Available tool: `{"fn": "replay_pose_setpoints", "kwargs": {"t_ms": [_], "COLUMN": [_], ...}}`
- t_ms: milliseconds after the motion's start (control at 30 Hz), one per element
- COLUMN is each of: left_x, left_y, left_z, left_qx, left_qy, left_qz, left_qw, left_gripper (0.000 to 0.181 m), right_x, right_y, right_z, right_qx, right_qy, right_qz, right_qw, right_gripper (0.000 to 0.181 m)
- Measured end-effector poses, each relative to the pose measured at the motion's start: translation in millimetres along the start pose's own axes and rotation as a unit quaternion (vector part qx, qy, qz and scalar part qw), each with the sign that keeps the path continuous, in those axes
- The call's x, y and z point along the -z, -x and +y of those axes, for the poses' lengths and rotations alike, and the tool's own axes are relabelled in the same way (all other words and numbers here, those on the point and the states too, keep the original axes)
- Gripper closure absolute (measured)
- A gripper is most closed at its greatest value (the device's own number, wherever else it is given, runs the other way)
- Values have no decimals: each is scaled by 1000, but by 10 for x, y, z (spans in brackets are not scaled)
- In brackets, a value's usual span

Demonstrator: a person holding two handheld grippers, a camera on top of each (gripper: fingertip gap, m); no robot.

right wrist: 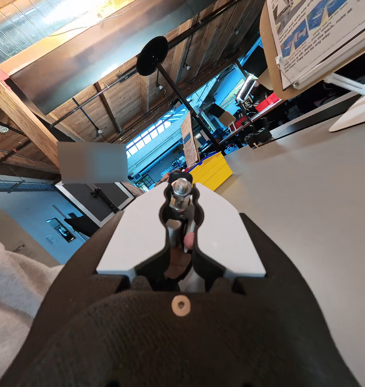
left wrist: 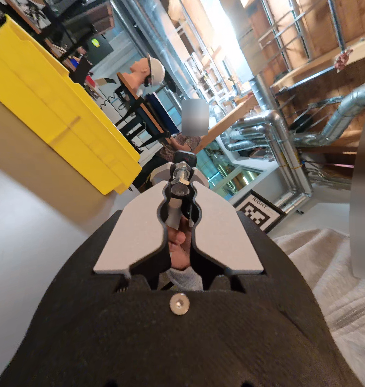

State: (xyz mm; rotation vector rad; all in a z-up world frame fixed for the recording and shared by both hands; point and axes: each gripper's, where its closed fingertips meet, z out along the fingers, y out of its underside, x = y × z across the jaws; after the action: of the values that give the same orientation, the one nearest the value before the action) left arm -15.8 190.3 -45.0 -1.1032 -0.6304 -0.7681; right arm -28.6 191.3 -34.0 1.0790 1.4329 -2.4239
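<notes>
A silver bolt (left wrist: 178,191) with a square nut (left wrist: 180,181) and a hex nut (left wrist: 180,167) on its thread is held up in the air between both grippers. My left gripper (left wrist: 180,185) is shut on the bolt's head end. My right gripper (right wrist: 181,187) is shut on the hex nut (right wrist: 180,188) at the thread end, with the second nut (right wrist: 178,202) behind it. Each view shows a black tip of the other gripper just beyond the bolt. A hand (left wrist: 177,245) shows through the gap under the fingers.
A yellow bin (left wrist: 57,117) stands on the pale table (right wrist: 303,188) and also shows in the right wrist view (right wrist: 211,171). A framed black-and-white marker (left wrist: 259,211) is at the right. A board with a printed sheet (right wrist: 303,41) hangs on a white stand. A person (left wrist: 177,144) and a mannequin head with hard hat (left wrist: 150,73) are behind. My left and right fingertips are right by each other.
</notes>
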Motion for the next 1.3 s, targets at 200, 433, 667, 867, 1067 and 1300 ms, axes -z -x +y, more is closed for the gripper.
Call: {"fn": "replay_pose_setpoints", "kwargs": {"t_ms": [200, 433, 667, 867, 1067, 1300], "left_x": [-75, -146, -218, -209, -208, -212], "left_y": [113, 321, 387, 392, 382, 382], "left_z": [122, 363, 597, 545, 545, 538], "left_qx": [-69, -274, -306, -404, -412, -421], "left_qy": [57, 160, 201, 179, 174, 170], "left_qz": [-17, -122, -129, -168, -165, -168], "left_qw": [996, 940, 922, 881, 879, 875], "left_gripper": [146, 140, 143, 150, 152, 159], "right_x": [142, 399, 497, 475, 422, 412], "right_y": [-32, -216, -216, -183, -141, -152], "right_z": [-31, -73, 163, 168, 242, 266], "right_qx": [53, 128, 240, 240, 251, 253], "right_qy": [48, 124, 236, 235, 245, 249], "right_qz": [18, 67, 50, 33, 25, 29], "right_qw": [997, 982, 940, 941, 936, 935], "right_gripper": [163, 163, 162, 162, 162, 162]}}
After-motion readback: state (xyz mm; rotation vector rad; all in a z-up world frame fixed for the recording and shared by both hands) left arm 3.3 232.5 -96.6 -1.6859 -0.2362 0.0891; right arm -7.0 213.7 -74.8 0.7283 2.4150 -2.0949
